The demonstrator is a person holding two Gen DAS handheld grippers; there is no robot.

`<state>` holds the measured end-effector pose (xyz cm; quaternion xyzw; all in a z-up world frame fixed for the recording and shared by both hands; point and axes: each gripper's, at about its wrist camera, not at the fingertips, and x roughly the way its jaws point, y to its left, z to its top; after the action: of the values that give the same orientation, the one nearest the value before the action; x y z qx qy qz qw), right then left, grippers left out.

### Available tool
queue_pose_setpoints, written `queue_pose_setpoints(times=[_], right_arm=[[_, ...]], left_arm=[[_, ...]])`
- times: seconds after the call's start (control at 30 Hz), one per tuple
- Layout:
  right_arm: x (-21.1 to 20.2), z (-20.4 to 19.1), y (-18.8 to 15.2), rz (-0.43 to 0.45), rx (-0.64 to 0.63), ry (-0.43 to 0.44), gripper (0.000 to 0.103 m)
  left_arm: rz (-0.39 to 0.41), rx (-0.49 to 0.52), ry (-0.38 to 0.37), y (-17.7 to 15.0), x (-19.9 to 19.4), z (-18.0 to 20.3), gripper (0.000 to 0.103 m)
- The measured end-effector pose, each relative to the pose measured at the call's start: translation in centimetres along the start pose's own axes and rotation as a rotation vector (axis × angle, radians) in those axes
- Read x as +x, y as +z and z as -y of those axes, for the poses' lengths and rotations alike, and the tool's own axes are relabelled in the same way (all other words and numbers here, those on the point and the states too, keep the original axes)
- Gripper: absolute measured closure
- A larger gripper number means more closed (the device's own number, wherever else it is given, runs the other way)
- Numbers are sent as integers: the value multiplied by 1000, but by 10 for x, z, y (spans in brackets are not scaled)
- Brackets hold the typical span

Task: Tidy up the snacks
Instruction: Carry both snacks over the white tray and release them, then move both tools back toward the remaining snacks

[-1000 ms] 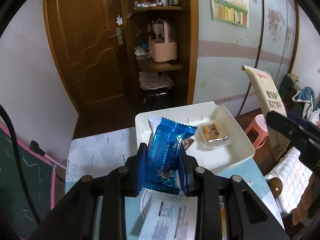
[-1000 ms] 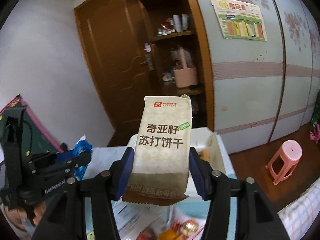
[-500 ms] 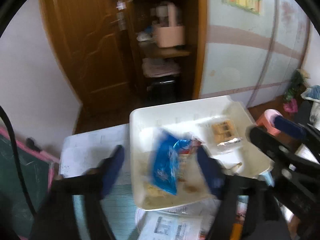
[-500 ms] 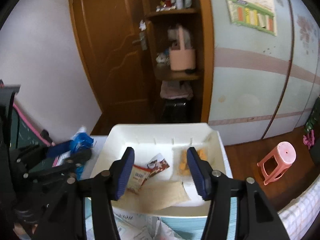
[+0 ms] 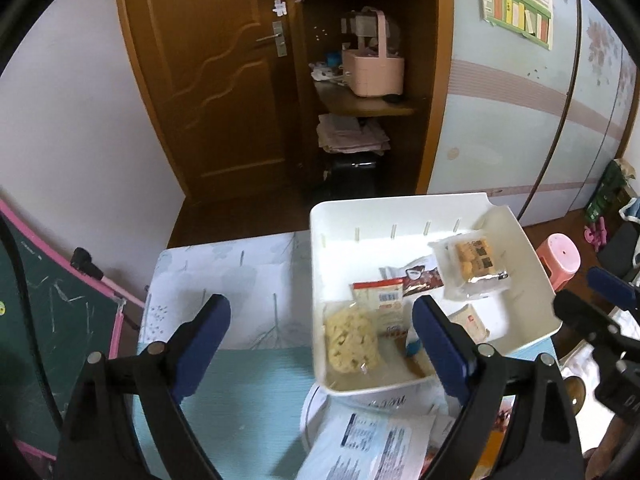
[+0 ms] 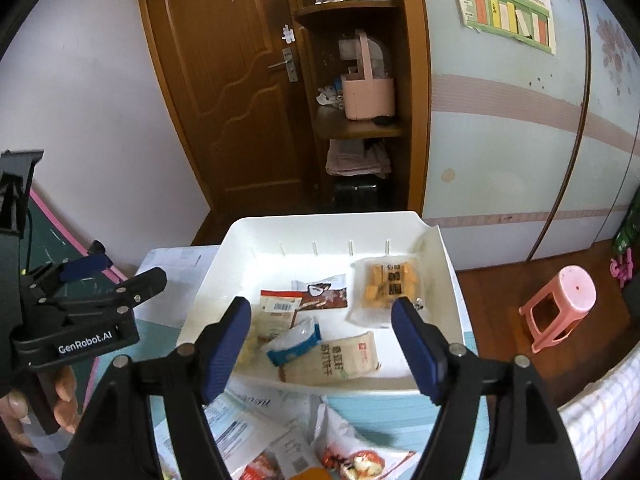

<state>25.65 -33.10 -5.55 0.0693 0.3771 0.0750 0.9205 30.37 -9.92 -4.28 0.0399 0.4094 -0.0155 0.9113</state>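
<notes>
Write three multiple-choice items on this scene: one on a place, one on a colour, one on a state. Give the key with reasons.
1. Where does the beige cracker pack lie?
A. In the white tray
B. On the pink stool
C. On the shelf

2. What colour are the pads on the right gripper?
A. Red
B. Blue
C. Green

3. What is between the fingers of the left gripper?
A. A blue packet
B. A cracker pack
C. Nothing

Key: 1 A, the pack lies flat near the tray's front edge. 2 B, both pads are dark blue. 3 C, the fingers stand wide, opening, with only table and tray behind them.
</notes>
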Motion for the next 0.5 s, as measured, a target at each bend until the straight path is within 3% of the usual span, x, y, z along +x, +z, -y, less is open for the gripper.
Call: queue_pose_setpoints(times=[0.5], right_arm=[[-53, -20, -26, 18, -32, -7, 30]], left_arm=[[17, -2, -2, -34, -60, -30, 11]])
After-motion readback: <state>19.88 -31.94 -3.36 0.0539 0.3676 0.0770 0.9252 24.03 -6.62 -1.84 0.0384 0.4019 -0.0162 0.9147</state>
